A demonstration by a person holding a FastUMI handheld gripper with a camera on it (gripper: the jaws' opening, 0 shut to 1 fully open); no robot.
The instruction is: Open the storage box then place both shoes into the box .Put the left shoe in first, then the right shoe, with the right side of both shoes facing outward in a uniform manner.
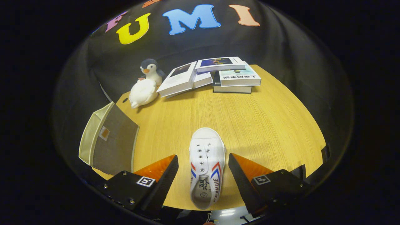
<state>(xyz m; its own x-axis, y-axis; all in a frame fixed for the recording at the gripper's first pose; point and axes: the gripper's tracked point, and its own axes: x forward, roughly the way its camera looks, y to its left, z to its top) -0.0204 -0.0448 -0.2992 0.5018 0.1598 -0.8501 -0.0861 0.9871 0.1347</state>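
Note:
A white canvas shoe point(207, 156) with red and blue side stripes lies on the wooden table point(268, 125), toe pointing away from me and heel near the table's front edge. My gripper point(203, 156) is open and straddles the shoe's middle, one finger on each side. There is a small gap on the left; the right finger is almost at the shoe's side. The storage box point(115, 140), grey-brown with a small label, stands to the left of the fingers at the table's edge. Its cream lining point(90, 134) shows on the far left side.
At the back of the table lie several stacked and open books point(218, 76). Left of them are a penguin plush point(151, 72) and a white plush point(143, 92). Bare wood stretches between the shoe and the books and off to the right.

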